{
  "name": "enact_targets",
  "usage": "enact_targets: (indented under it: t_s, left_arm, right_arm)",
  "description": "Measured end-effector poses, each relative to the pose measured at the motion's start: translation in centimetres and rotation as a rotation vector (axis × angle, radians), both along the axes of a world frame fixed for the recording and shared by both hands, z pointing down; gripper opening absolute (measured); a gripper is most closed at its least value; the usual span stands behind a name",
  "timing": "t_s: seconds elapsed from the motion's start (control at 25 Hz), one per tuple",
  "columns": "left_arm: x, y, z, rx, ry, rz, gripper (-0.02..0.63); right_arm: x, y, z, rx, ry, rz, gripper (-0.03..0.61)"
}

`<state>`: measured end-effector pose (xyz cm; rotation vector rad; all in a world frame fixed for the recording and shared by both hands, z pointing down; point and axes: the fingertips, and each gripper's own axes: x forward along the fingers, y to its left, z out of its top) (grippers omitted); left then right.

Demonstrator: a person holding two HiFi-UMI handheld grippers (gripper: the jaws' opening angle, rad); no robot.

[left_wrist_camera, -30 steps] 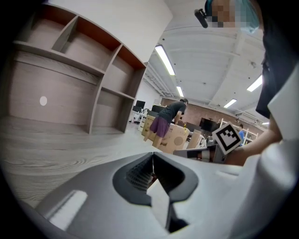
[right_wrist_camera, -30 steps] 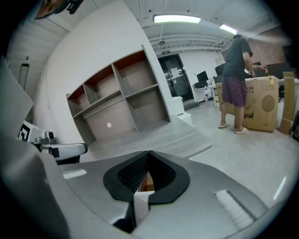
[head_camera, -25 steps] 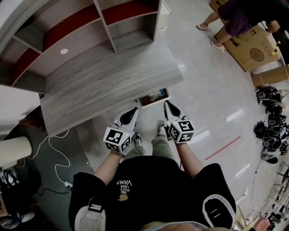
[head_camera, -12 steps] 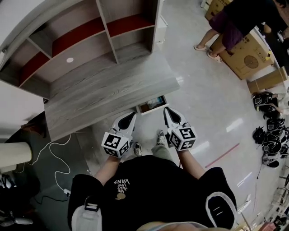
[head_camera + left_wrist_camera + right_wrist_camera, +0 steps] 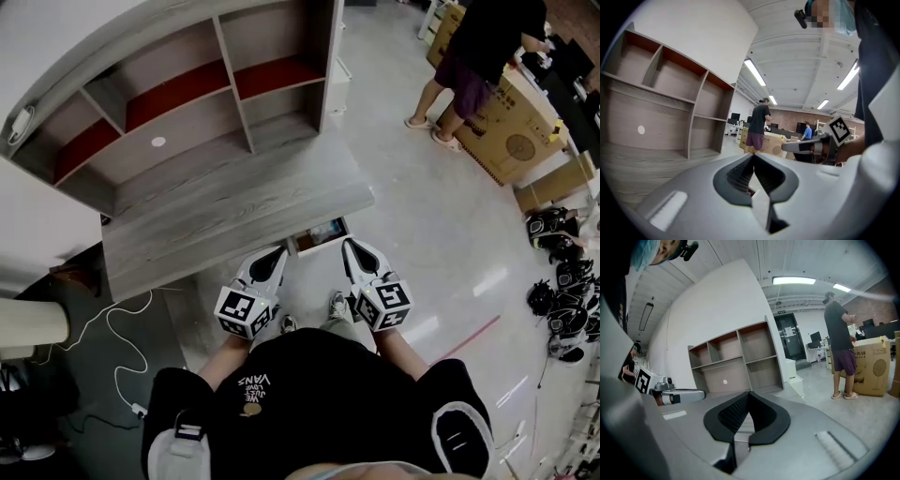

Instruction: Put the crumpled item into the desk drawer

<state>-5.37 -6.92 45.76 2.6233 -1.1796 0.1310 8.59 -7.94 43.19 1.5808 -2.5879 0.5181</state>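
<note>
Left tongs [image 5: 279, 253], right tongs [image 5: 348, 246] closed, toward drawer [image 5: 319, 234]

Left tongs [image 5: 280, 251] and right tongs [image 5: 347, 244] side by side, both closed.

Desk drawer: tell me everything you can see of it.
The desk drawer stands pulled out from under the front edge of the grey wood-grain desk, near its right end. It is a small open-topped box with pale walls and a dark inside. Something bluish and pale lies in it, too small to identify.
</note>
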Motion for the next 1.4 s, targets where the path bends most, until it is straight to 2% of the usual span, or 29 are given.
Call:
enact_targets:
  t_s: [0.4,0.72,1.04,1.4]
  left_arm:
    - [-0.1,0.4,-0.5,0.025,-0.015,-0.018,0.052]
    - [-0.6,1.0,-0.6,0.032,-0.02,-0.038,0.052]
    - [-0.5,1.4,-0.6,0.036,0.007,-0.054,0.052]
    - [-1.1,1.9,0.1,0.014,-0.011,-0.065,0.052]
  right_arm:
    - [-0.1,0.5,-2.4,0.061,0.003,-0.015,0.002]
    - [-0.6,0.9,-2.0,0.071,-0.001,-0.034,0.002]
    - [-1.0,1.2,-1.8,0.085,-0.011,-0.053,0.002]
    - [-1.3,1.2,-2.2,0.069,-0.014,-0.038,0.002]
